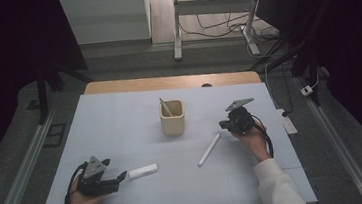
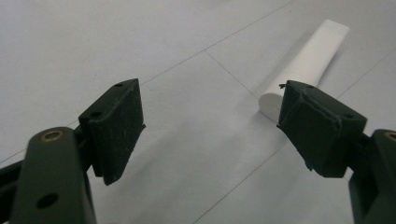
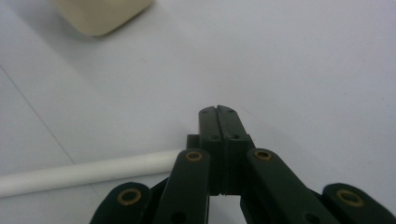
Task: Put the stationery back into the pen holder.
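The left hand-held gripper [image 1: 122,176] rests near the tabletop's [image 1: 120,118] front left corner, jaws spread wide, one pad just beside the end of a flat white tube [image 2: 306,65], seemingly lined up to take it. The right hand-held gripper [image 3: 218,112] sits toward the right edge, jaws pressed together on nothing, tip beside a thin white stick [image 1: 209,149]. Mid-tabletop stands a beige cup [image 1: 172,118], probably the destination.
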The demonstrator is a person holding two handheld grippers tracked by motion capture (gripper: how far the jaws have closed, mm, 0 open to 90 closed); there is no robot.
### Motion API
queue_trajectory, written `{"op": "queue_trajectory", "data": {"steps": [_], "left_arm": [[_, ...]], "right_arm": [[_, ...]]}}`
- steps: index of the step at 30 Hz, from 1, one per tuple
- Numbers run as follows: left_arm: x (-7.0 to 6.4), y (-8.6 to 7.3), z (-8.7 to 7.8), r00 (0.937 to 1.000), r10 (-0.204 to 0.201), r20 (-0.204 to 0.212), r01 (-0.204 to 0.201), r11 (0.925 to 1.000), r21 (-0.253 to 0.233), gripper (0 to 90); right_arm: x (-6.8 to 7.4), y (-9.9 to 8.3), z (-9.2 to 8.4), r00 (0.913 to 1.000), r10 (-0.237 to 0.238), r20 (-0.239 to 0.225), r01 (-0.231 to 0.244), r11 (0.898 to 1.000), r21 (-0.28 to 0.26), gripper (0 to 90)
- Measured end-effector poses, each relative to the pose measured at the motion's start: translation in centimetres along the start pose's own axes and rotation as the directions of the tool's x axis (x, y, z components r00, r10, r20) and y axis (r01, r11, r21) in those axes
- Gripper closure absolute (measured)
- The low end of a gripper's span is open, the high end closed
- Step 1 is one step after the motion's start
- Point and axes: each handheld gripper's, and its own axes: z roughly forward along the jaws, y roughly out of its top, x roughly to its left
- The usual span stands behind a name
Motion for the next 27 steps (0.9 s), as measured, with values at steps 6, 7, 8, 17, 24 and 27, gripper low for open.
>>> {"op": "queue_trajectory", "data": {"steps": [6,7,8,17,24,27], "left_arm": [[0.0,0.0,0.0,1.0,0.002,0.002,-0.002,1.0,0.0,22.0],[0.0,0.0,0.0,1.0,0.002,0.002,-0.002,1.0,-0.001,22.0],[0.0,0.0,0.0,1.0,0.002,0.003,-0.002,1.0,-0.001,22.1],[0.0,0.0,0.0,1.0,0.003,0.004,-0.003,1.0,-0.002,22.0],[0.1,0.0,0.0,1.0,0.002,0.003,-0.002,1.0,-0.002,22.0],[0.1,0.0,0.0,1.0,0.004,0.0,-0.004,1.0,-0.001,22.1]], "right_arm": [[-0.3,-0.5,1.3,1.0,0.003,0.001,-0.003,1.0,0.03,89.3],[-0.4,-0.5,1.4,1.0,0.001,-0.005,-0.001,0.999,0.038,89.3],[-0.4,-0.6,1.5,0.9999,0.008,-0.007,-0.007,0.999,0.038,89.4],[-0.3,-0.8,2.0,0.9996,-0.011,-0.025,0.013,0.998,0.063,89.3],[0.0,-0.8,2.1,0.9987,-0.03,-0.041,0.032,0.997,0.067,89.3],[0.1,-0.8,2.0,0.9984,-0.029,-0.049,0.032,0.997,0.065,89.4]]}}
